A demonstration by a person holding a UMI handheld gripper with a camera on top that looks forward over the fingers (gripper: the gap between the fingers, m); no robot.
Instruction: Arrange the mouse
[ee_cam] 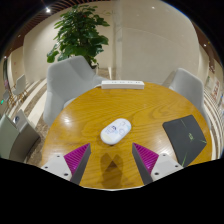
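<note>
- We find the gripper (pixel 112 160) low in the frame with its fingers spread wide and nothing between them; both pink pads (pixel 76 156) face an empty gap.
- The mouse (pixel 116 130) lies at the centre of the frame on the round table (pixel 150 105), just ahead of the fingers and apart from them. It sits at a slant, not square to the gripper.
- Risk: we judge that closing on the slanted body could let one pad touch first and spin or push the mouse aside instead of seizing it.
- Risk: the shell looks smooth and rounded, so a grasp set high on it could squeeze it out forwards.
- Risk: a dark flat device (pixel 186 135) lies at the right of the frame, well apart from the mouse. A wide sweep to that side could knock it.
- Risk: a white bar (pixel 122 84) rests at the far rim, upper centre. A mouse shoved forwards hard could slide toward it.
- We note chairs (pixel 70 75) and a plant (pixel 80 30) beyond the table, clear of the work.
</note>
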